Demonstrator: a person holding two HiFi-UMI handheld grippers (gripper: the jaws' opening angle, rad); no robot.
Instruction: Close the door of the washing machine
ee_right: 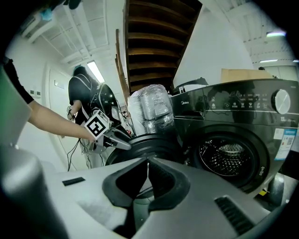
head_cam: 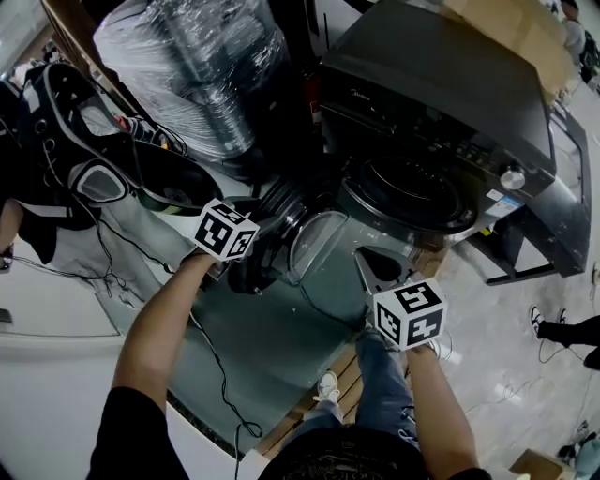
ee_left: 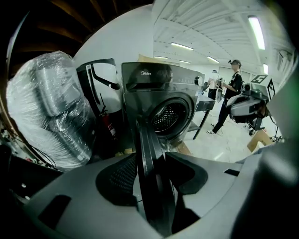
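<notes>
The dark front-loading washing machine (head_cam: pixel 441 103) stands with its round door (head_cam: pixel 323 248) swung out to the left and the drum (head_cam: pixel 412 192) exposed. My left gripper (head_cam: pixel 255 255) sits at the door's outer rim. In the left gripper view the rim (ee_left: pixel 150 140) runs edge-on between that gripper's (ee_left: pixel 152 161) open jaws, close to both pads. The right gripper view shows the left gripper (ee_right: pixel 125 144) on top of the door (ee_right: pixel 149 145). My right gripper (head_cam: pixel 378 269) hangs in front of the machine, near the door's lower edge. It (ee_right: pixel 148 163) is shut with nothing in it.
A large plastic-wrapped bundle (head_cam: pixel 197 75) stands left of the machine, with a red fire extinguisher (ee_left: pixel 108 126) between them. A cardboard box (head_cam: pixel 506 28) lies on the machine's top. A person (ee_left: pixel 231 93) stands to the right of the machine. Cables trail over the floor at the left.
</notes>
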